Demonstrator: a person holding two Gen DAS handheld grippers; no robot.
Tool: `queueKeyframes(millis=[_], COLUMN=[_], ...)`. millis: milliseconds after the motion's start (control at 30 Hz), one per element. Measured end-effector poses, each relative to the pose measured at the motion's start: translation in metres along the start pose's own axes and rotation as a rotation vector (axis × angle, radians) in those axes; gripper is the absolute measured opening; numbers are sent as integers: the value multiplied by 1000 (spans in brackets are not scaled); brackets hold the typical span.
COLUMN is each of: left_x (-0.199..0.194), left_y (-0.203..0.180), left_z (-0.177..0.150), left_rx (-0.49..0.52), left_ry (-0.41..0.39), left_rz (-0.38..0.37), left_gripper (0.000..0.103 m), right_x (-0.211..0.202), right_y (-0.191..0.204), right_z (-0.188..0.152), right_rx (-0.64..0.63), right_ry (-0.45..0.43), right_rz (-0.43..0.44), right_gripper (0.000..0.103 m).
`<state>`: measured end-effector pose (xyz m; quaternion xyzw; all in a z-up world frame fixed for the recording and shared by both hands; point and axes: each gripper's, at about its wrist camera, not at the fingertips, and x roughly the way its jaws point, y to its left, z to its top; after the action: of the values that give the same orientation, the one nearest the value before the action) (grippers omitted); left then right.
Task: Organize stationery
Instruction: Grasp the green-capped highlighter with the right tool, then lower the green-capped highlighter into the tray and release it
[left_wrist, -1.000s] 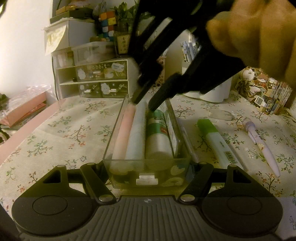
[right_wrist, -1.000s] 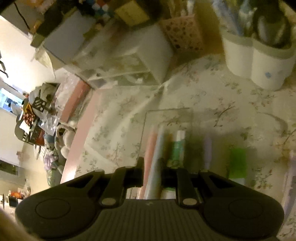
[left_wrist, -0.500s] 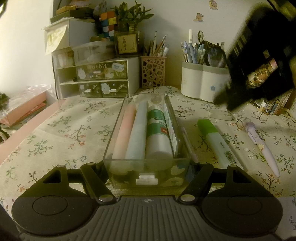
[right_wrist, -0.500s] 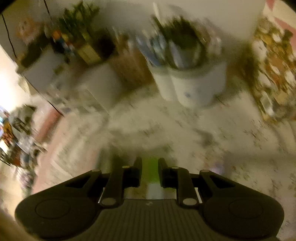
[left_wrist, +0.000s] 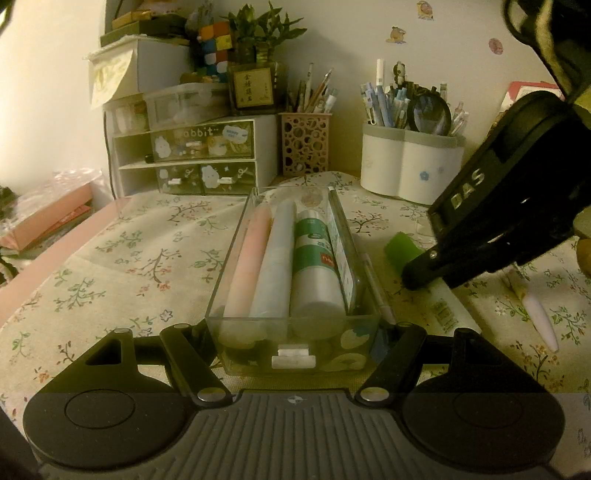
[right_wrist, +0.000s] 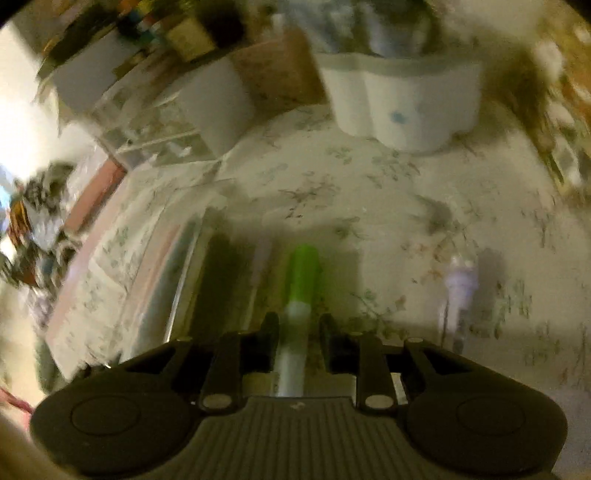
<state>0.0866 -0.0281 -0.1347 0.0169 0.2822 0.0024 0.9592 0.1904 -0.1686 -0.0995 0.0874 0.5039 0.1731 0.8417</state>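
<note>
Left gripper (left_wrist: 293, 332): your two fingers press on the near end of the clear tray (left_wrist: 295, 343), one on each side wall, so you pinch the tray.
Clear tray: it lies on the flowered tablecloth (left_wrist: 129, 258) and runs straight away from your left gripper.
Inside the tray: from the left side of your left gripper to the right lie a pink stick (left_wrist: 249, 266), a pale blue stick (left_wrist: 275, 266) and a white tube with green bands (left_wrist: 314, 269); they touch each other.
Thin pen (left_wrist: 375, 284): it lies on the cloth just outside the right wall of the tray.
Right gripper (right_wrist: 299, 334): your fingers stand a little apart, one on each side of the white body of the green highlighter (right_wrist: 301, 291); the view is blurred, but a narrow gap shows on both sides, so they do not pinch it.
Green highlighter: it lies on the cloth, green cap pointing away from your right gripper.
Lilac pen (right_wrist: 458, 295): it lies to the right of your right gripper, well apart from the highlighter.
White pen holder (right_wrist: 399, 103): it stands far ahead of your right gripper.
</note>
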Motion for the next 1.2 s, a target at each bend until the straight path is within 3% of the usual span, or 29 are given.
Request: queueKeyframes(millis=[133,500,733,867,1200], left_x=[0,1,0,0,0], left_y=[0,1,0,0,1], left_z=[0,0,0,0,0], left_rx=[1,5,5,6,11], left_ry=[0,-5,-5,-5,-7], left_rz=[0,-3,-3,-2,-13], left_gripper=[73,73,73,73,73], right_x=[0,-15,-50,-48,-17], right_y=[5,-10,25,46,79], right_z=[1,4,23,33,49], right_rx=[5,152,141,143,106], right_ry=[-9,-62,-137,-108,-6], right_rz=[-22,17,117,149,43], right_gripper=[5,5,5,5,5])
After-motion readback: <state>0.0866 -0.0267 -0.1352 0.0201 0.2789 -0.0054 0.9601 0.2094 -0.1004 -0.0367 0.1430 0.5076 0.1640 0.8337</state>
